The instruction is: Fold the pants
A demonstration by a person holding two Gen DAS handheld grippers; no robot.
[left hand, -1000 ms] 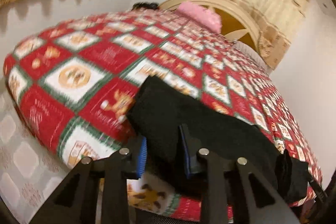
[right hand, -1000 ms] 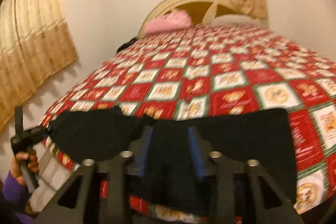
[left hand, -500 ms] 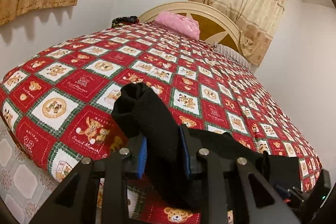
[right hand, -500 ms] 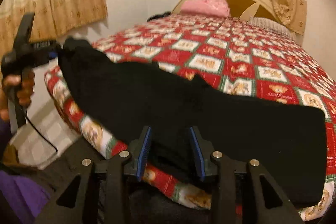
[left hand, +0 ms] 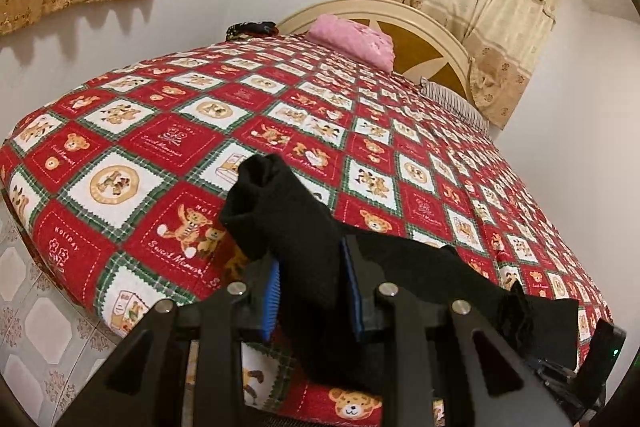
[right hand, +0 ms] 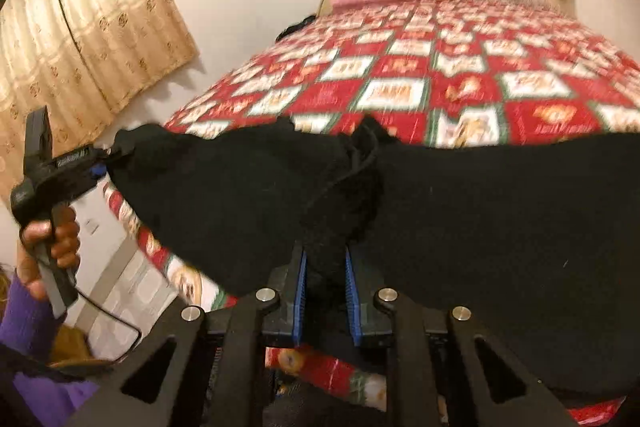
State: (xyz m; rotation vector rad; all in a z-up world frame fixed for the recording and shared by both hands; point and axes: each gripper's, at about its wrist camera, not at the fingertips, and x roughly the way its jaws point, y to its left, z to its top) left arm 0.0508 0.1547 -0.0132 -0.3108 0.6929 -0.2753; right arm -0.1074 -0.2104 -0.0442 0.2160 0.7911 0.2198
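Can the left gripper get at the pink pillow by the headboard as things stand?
Probably not. The left gripper is shut on the black pants at the bed's near edge, and the pink pillow lies at the far end, across the whole quilt.

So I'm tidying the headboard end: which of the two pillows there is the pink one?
The pink pillow lies toward the bed's left side; the striped pillow is right of it.

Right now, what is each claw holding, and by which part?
Both hold the black pants. The left claw pinches a bunched end at the bed's near edge. The right claw is closing on the gathered middle.
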